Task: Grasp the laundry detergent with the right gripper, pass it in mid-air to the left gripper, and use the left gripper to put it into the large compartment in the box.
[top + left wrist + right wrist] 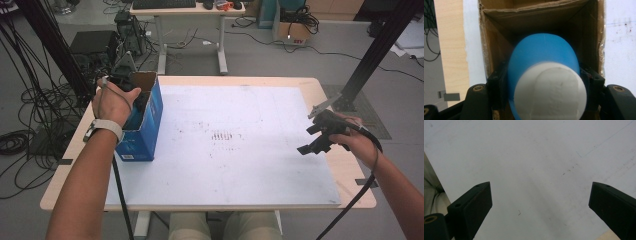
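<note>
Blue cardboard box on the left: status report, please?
Left gripper shut on blue-and-white object, over open blue cardboard box. Right gripper open, empty, above white board. Nothing blocking.

A white board (260, 150) lay on a pale wooden table (330, 87), covering most of its top, with dark smudges (222, 136) near its middle. Behind the table stood a second desk (187, 10) bearing a keyboard (164, 4). Black cables (30, 100) sprawled across the grey floor (280, 60) at the left, beside a dark case (92, 42). A cardboard carton (292, 31) full of cables sat on the floor farther back, at the right. Black frame posts (382, 45) rose at both sides.
</note>
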The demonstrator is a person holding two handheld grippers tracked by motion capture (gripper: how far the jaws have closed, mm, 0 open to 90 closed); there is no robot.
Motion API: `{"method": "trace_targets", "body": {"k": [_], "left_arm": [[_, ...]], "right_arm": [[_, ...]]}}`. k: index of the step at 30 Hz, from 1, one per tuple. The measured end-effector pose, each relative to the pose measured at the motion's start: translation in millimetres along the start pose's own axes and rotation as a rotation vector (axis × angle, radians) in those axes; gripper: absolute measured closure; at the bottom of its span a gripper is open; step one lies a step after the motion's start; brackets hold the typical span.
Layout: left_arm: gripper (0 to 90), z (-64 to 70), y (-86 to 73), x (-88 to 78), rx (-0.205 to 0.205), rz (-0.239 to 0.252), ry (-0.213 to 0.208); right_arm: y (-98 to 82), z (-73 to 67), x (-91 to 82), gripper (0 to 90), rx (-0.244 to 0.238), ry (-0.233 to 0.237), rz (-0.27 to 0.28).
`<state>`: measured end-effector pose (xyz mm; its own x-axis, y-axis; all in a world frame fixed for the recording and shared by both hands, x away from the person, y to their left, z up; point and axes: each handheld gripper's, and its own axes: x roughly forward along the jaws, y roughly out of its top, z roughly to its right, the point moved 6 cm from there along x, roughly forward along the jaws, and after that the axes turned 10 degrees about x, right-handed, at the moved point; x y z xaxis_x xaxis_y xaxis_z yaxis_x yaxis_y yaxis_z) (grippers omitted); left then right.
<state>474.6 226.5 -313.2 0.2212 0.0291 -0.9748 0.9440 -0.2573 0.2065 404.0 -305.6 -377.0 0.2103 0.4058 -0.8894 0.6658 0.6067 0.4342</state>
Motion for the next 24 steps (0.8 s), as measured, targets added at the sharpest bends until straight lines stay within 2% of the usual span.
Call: {"method": "trace_targets", "body": {"k": [3, 5, 8, 11, 13, 15, 17, 24], "left_arm": [[37.5, 0.9, -1.2, 4.9, 0.002, -0.006, -0.003], [37.5, 1.9, -1.2, 8.5, -0.014, 0.000, -0.003], [37.5, 2.1, -0.5, 8.7, -0.015, 0.000, -0.004], [37.4, 1.2, -0.3, 8.9, 0.002, -0.005, 0.000], [37.4, 2.1, 0.3, 9.4, -0.013, -0.003, -0.003], [37.4, 0.6, 0.0, 9.3, -0.001, -0.006, -0.003], [37.4, 1.1, -0.1, 9.3, -0.013, -0.007, -0.007], [37.3, 1.3, -0.5, 9.4, -0.006, -0.013, -0.007]], "right_arm": [[-0.2, 0.1, 0.2, 4.7, 0.002, 0.000, -0.001], [-0.3, 0.2, 0.4, 4.7, 0.003, 0.002, 0.000], [-0.3, -0.2, 0.8, 4.7, 0.000, 0.006, 0.000], [-0.1, 0.1, 0.9, 4.7, 0.000, 0.003, -0.005], [0.3, -0.2, 1.1, 4.7, 0.004, 0.005, -0.002], [0.5, -0.4, 1.7, 4.7, 0.003, 0.005, -0.003], [0.6, -0.6, 1.8, 4.7, 0.000, 0.005, -0.004], [1.7, -2.2, 2.2, 4.7, -0.003, 0.007, -0.005]]}}
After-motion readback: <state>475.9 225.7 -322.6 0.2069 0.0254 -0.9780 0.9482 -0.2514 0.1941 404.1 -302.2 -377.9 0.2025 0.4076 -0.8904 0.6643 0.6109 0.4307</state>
